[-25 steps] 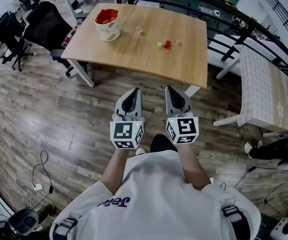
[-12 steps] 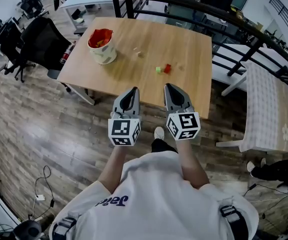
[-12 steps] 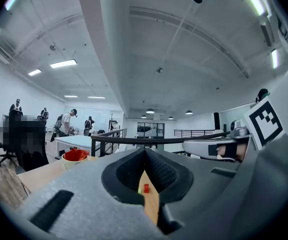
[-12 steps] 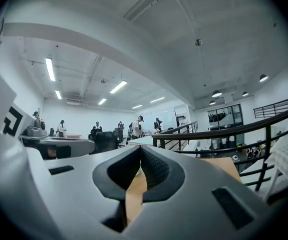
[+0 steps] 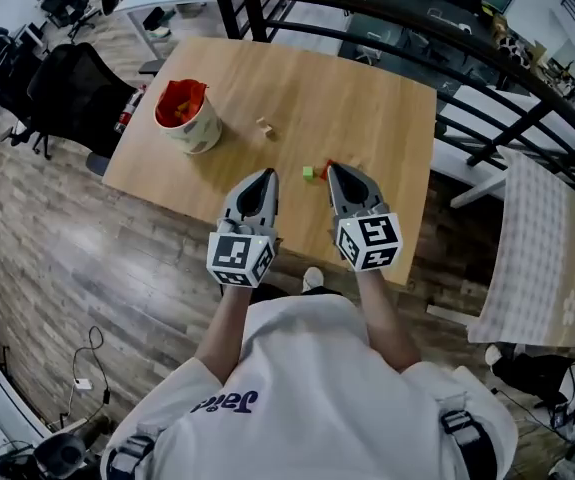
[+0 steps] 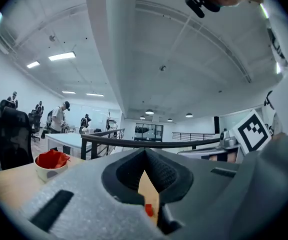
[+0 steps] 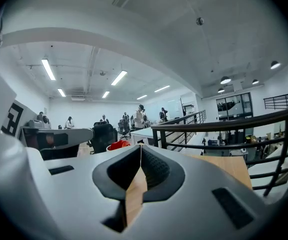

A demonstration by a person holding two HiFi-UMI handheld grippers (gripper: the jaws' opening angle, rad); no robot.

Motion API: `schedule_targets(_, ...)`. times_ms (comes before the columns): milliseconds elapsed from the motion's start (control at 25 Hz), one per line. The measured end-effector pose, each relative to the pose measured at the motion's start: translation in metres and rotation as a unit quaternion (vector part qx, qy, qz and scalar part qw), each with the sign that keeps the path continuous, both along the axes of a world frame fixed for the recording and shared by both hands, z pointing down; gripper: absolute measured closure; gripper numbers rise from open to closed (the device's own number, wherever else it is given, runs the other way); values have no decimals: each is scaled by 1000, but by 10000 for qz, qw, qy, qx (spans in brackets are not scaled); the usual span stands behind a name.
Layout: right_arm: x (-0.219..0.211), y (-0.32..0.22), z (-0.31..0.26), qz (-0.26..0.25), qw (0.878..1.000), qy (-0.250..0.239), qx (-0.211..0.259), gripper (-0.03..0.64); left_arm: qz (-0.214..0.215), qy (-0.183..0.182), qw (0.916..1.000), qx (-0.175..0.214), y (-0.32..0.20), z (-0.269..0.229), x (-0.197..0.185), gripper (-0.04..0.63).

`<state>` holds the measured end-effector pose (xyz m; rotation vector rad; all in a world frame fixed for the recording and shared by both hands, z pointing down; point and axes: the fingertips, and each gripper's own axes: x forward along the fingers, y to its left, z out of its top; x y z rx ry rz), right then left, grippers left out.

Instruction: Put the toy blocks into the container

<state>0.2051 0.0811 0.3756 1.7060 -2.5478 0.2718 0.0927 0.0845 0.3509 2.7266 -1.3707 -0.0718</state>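
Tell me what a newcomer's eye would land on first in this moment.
First come the left gripper and the right gripper, both shut and empty, held side by side over the near edge of the wooden table. Next is the white container with red contents near the table's left edge. Three small blocks lie loose: a tan block mid-table, and a green block beside a red block between the gripper tips.

On the table (image 5: 377,78), the container (image 5: 186,120) stands left, a lone block (image 5: 264,126) right of it, a pair of blocks (image 5: 308,173) nearer the front edge.
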Motion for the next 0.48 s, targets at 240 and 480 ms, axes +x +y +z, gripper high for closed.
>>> schedule_targets(240,-19,-52,51,-569,9958,395,-606,600,-69,-318,9991,-283,-52,37,0,588)
schedule_targets(480,-50,-99,102,-949,9871,689,-1089,600,76,-250,9988,-418,-107,62,-16,588)
